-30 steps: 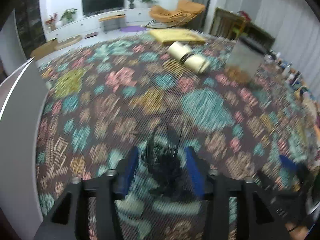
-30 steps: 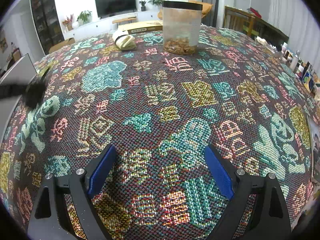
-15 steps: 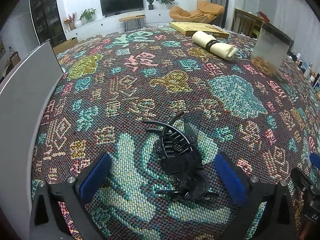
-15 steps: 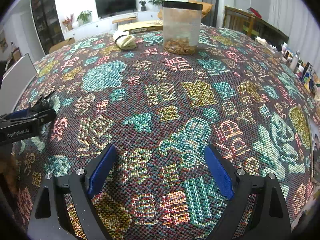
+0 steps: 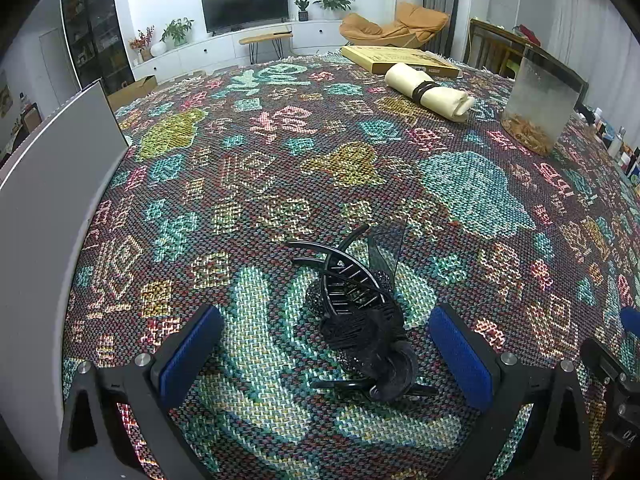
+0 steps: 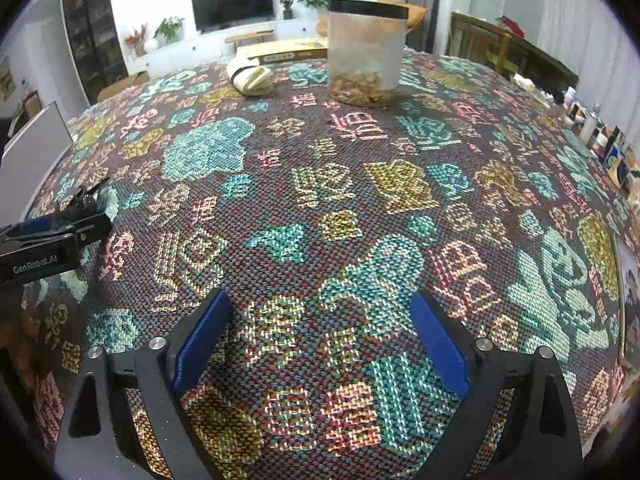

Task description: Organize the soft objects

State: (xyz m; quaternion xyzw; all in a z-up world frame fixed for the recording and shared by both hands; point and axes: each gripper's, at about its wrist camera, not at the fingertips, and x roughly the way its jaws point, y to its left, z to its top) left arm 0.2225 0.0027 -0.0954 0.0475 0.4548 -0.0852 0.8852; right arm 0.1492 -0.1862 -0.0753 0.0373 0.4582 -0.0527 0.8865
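A black hair claw clip with a dark mesh bow (image 5: 360,320) lies on the patterned tablecloth (image 5: 280,152). My left gripper (image 5: 324,315) stands wide open around it, and its blue pads (image 5: 188,352) are well clear of the clip on both sides. In the right wrist view the left gripper (image 6: 52,236) shows at the far left, with the clip (image 6: 86,198) poking out just beyond it. My right gripper (image 6: 320,304) is open over bare tablecloth with nothing between its fingers.
A rolled cream cloth with a black band (image 5: 426,92) lies at the far side, by a flat yellow box (image 5: 400,60). A clear tub with a black lid (image 6: 366,56) stands nearby. A white board (image 5: 48,200) lines the left edge. Small bottles (image 6: 608,148) crowd the right edge.
The left jaws have gone from shut on the clip to wide open and have sunk a little. The clip now rests free on the cloth. The right gripper has not moved.
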